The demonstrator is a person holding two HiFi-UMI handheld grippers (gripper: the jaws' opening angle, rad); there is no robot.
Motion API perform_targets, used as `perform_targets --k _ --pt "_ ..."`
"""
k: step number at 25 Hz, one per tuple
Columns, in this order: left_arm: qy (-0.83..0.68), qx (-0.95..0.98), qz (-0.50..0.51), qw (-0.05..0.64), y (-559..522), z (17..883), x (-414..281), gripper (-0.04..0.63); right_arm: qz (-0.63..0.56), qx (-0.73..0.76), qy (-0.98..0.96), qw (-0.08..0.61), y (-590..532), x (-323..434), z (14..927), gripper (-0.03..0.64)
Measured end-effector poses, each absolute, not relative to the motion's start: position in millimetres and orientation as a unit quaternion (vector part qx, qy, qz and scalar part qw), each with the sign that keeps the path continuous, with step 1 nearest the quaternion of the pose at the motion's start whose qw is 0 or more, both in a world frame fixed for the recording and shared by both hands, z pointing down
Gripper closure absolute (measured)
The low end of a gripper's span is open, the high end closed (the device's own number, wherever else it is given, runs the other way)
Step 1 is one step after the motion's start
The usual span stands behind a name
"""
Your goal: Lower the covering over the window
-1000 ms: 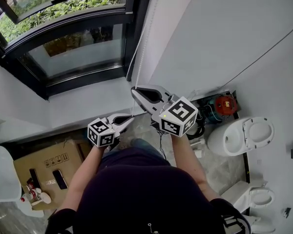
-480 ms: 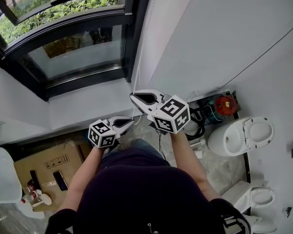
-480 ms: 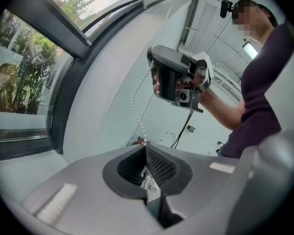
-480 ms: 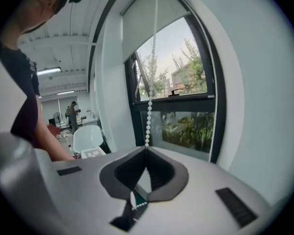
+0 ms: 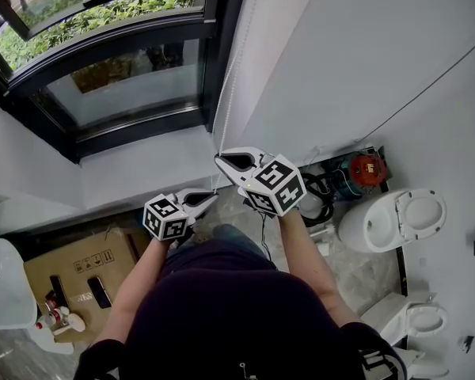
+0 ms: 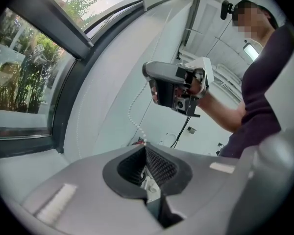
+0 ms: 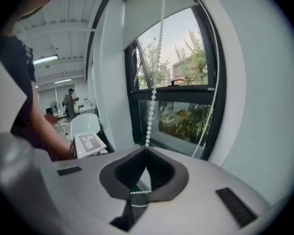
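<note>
A white bead chain (image 5: 230, 85) hangs down the wall beside the dark-framed window (image 5: 119, 85). My right gripper (image 5: 219, 158) is shut on this chain, which rises straight from its closed tips (image 7: 147, 147) toward the rolled-up white blind (image 7: 152, 9). A second strand of the chain (image 7: 213, 92) hangs to the right of it. My left gripper (image 5: 214, 194) sits just below the right one, shut on the chain's lower part (image 6: 145, 145). From there the beads curve up to the right gripper (image 6: 176, 84). The left gripper's marker cube (image 7: 90, 143) shows in the right gripper view.
A white windowsill (image 5: 142, 165) runs under the window. On the floor below stand a toilet (image 5: 392, 220), a red device (image 5: 364, 169) with black cables (image 5: 317, 200), a cardboard box (image 5: 75, 271) and a white chair (image 5: 4, 283). A white wall (image 5: 356, 54) fills the right.
My right gripper has come down a little along the chain, toward the left gripper. The left gripper has barely moved.
</note>
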State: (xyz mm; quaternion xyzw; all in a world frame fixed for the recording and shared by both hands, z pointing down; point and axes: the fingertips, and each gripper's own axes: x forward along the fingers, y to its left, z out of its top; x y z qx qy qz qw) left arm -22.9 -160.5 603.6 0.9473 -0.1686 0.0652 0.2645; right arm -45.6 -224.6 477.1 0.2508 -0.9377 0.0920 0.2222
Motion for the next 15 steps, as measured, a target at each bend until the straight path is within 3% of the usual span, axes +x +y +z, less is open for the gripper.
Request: perform_targets --k 5,15 --pt "-0.173 0.947 0.062 0.263 -159 602 -24 0.583 0.126 0.25 -0.941 0.19 -219 -47 481 0.604" --pt "-0.183 0.945 0.054 0.266 -162 602 -2 0.581 0.122 0.235 -0.94 0.216 -212 -39 498 0.604"
